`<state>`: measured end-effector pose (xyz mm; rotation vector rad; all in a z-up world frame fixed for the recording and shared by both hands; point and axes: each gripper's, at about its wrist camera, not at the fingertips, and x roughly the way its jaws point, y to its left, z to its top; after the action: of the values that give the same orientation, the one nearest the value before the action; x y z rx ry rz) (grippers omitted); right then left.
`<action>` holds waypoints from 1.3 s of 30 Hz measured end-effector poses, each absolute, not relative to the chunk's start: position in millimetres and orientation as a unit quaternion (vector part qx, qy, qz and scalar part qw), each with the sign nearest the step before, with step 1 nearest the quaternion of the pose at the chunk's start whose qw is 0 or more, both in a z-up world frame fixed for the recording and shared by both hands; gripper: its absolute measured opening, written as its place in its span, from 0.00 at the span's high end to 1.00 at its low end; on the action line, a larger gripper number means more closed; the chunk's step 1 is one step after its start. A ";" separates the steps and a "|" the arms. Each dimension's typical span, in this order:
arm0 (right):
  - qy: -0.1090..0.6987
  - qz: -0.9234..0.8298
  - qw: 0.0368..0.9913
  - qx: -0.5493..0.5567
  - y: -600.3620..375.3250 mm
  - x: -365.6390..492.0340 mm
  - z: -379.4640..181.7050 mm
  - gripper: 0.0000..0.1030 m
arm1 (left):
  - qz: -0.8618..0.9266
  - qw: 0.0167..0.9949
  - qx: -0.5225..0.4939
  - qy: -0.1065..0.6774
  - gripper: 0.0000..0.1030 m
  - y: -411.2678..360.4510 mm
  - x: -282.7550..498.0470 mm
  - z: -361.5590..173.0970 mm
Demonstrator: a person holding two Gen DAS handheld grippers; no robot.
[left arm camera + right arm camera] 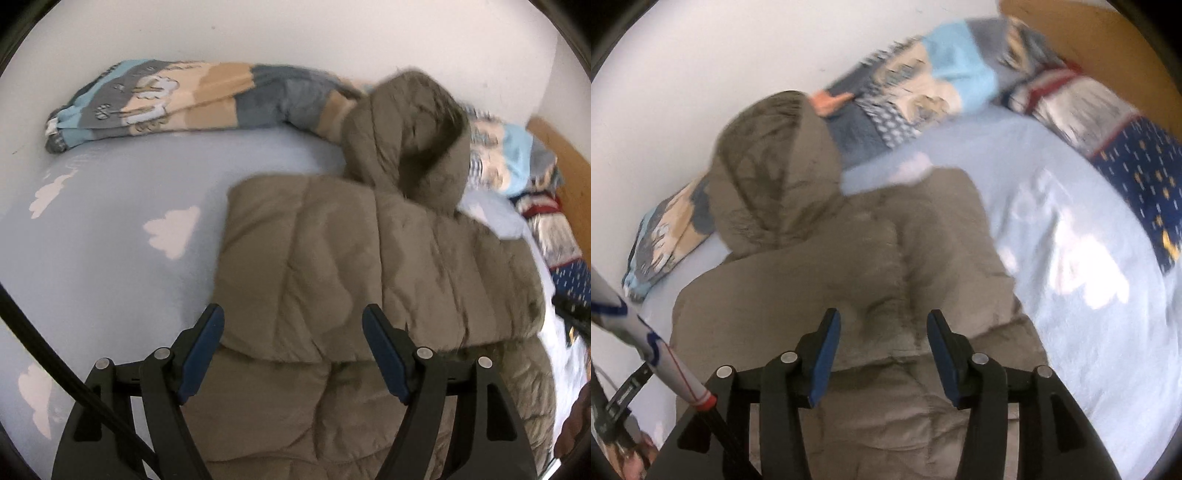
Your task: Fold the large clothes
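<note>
Left gripper (293,332) hangs wide apart above the folded olive puffer jacket (369,266); hood (410,133) against the patterned blanket (177,99)

olive-brown quilted jacket (369,266); pale blue sheet (110,206) with white clouds; blue-beige patterned blanket (177,96).

Wide bare sheet (110,266) lies open to the left of the jacket (369,266), and more of it spreads on the jacket's right, so a tool could pass on either side. Along the wall (295,33), the rolled blanket (177,99) blocks the far edge, with the jacket's raised hood (410,129) leaning against it. The right end is crowded by a patterned pillow (1141,177) against the wooden headboard (1108,40).
</note>
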<state>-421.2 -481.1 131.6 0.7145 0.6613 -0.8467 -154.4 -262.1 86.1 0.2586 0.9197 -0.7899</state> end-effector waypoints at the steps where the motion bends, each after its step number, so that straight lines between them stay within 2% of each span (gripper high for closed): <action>1: 0.314 -0.386 0.804 0.326 -478.7 -412.4 131.1 0.49 | -0.370 0.812 0.129 0.433 0.26 -265.0 -156.0 82.3; 7: 0.376 -0.380 0.799 0.274 -473.5 -364.5 100.4 0.49 | -0.354 0.804 0.156 0.452 0.25 -271.8 -153.3 56.3; 12: 0.418 -0.383 0.782 0.257 -477.7 -347.9 67.2 0.48 | -0.340 0.795 0.158 0.476 0.15 -271.8 -145.3 38.6; 18: 0.425 -0.359 0.775 0.299 -488.8 -354.5 73.4 0.47 | -0.343 0.801 0.144 0.469 0.15 -265.5 -148.5 58.5; 21: 0.376 -0.339 0.798 0.326 -477.5 -386.3 105.1 0.45 | -0.354 0.814 0.133 0.441 0.15 -259.3 -160.0 81.8; 22: 0.371 -0.340 0.800 0.326 -472.4 -395.7 112.6 0.42 | -0.358 0.817 0.130 0.433 0.15 -257.5 -164.8 88.6; 26: 0.365 -0.338 0.806 0.319 -443.3 -449.0 131.2 0.40 | -0.365 0.817 0.132 0.426 0.15 -252.1 -180.7 98.0; 32: 0.347 -0.347 0.800 0.344 -403.7 -536.9 126.4 0.37 | -0.370 0.806 0.136 0.441 0.15 -230.9 -212.4 100.2; 35: 0.342 -0.358 0.788 0.364 -399.3 -578.2 119.2 0.37 | -0.389 0.785 0.112 0.468 0.15 -201.1 -232.7 103.3; 39: 0.319 -0.372 0.775 0.399 -395.9 -632.6 114.1 0.34 | -0.381 0.794 0.098 0.463 0.15 -148.7 -246.3 109.4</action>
<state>-632.6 -395.9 114.1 0.8643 0.6907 -0.8052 -246.3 -148.7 109.4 0.2106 0.9943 -0.8197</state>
